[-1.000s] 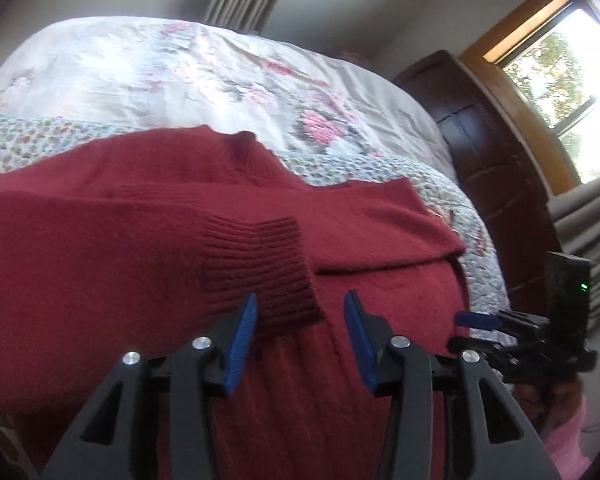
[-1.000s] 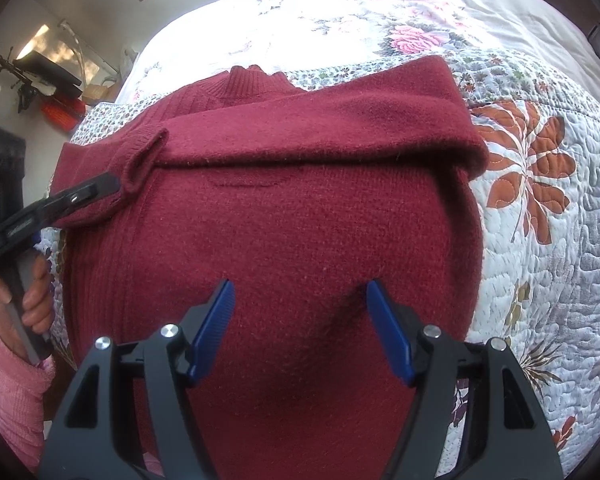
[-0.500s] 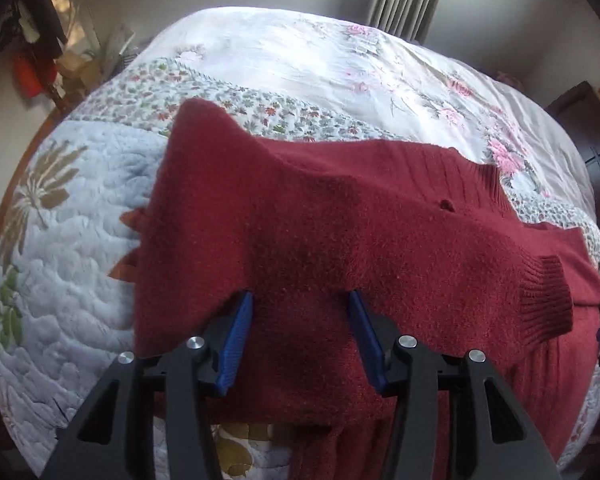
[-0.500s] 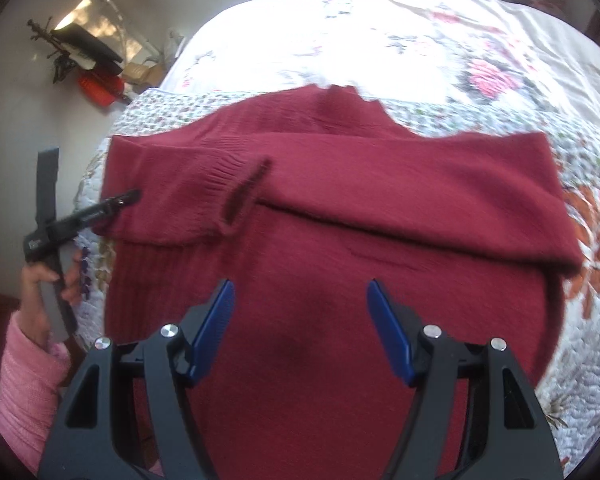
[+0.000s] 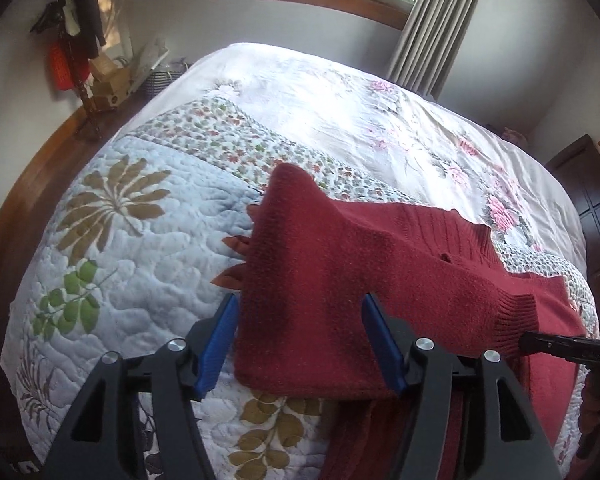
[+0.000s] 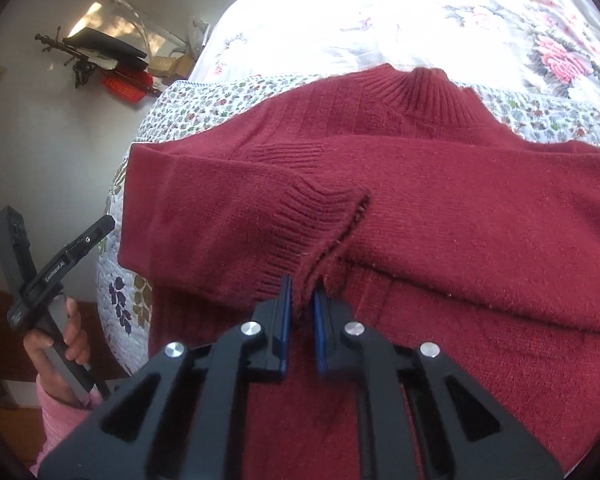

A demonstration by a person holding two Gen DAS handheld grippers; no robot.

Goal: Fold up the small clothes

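A dark red knit sweater (image 6: 440,208) lies on the bed with both sleeves folded across its chest and its collar toward the far side. My right gripper (image 6: 302,304) is shut on the ribbed cuff (image 6: 312,224) of the left sleeve, near the sweater's middle. My left gripper (image 5: 300,340) is open, hovering over the folded sleeve near the sweater's (image 5: 340,280) left shoulder edge, with nothing between its pads. The cuff (image 5: 516,320) and the right gripper's tip (image 5: 540,344) show at the right of the left wrist view. A hand holds the left gripper (image 6: 96,232) beside the bed.
A quilted floral bedspread (image 5: 140,248) covers the bed, bare to the left of the sweater and beyond the collar. A dark wooden headboard (image 5: 592,200) stands at far right. Boxes and a stand with hanging items (image 5: 80,52) sit against the wall past the bed's corner.
My right gripper moved forward and shut on the sleeve cuff. My left gripper drew off to the left, away from the cuff, and stays open.
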